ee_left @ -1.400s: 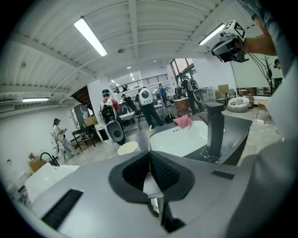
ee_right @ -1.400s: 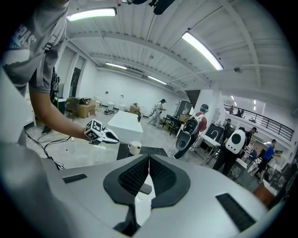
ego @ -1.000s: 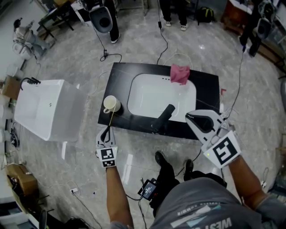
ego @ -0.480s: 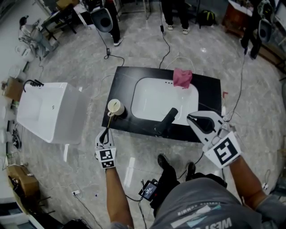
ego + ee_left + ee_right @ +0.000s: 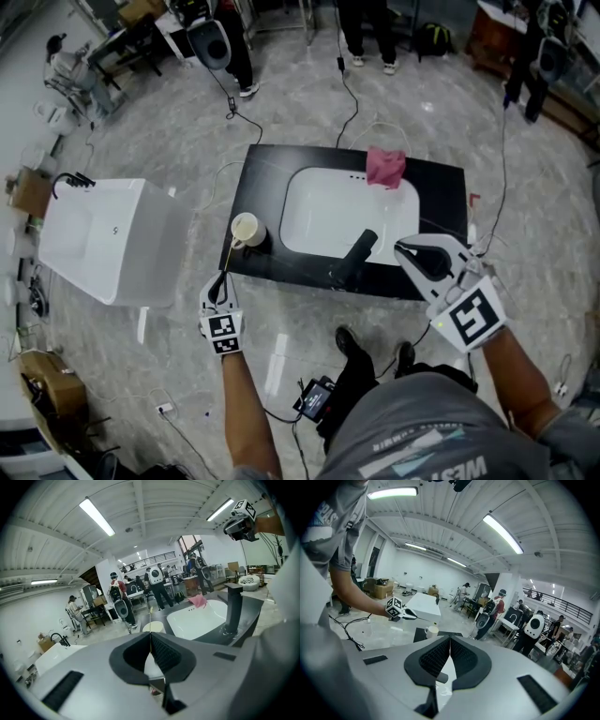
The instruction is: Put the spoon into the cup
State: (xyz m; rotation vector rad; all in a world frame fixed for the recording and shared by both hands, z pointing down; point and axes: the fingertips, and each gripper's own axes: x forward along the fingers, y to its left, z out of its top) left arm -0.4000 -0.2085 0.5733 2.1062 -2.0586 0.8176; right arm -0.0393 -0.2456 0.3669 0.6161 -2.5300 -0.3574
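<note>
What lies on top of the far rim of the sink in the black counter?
A crumpled pink cloth lies there. Whatever is under the cloth is covered.

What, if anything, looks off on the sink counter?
Nothing stands out. The cup stands upright on the counter, no spill visible; only a pink cloth hangs over the far rim of the sink.

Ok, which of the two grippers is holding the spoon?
The left gripper: its fingers pinch the thin spoon handle; the right gripper is shut empty.
</note>
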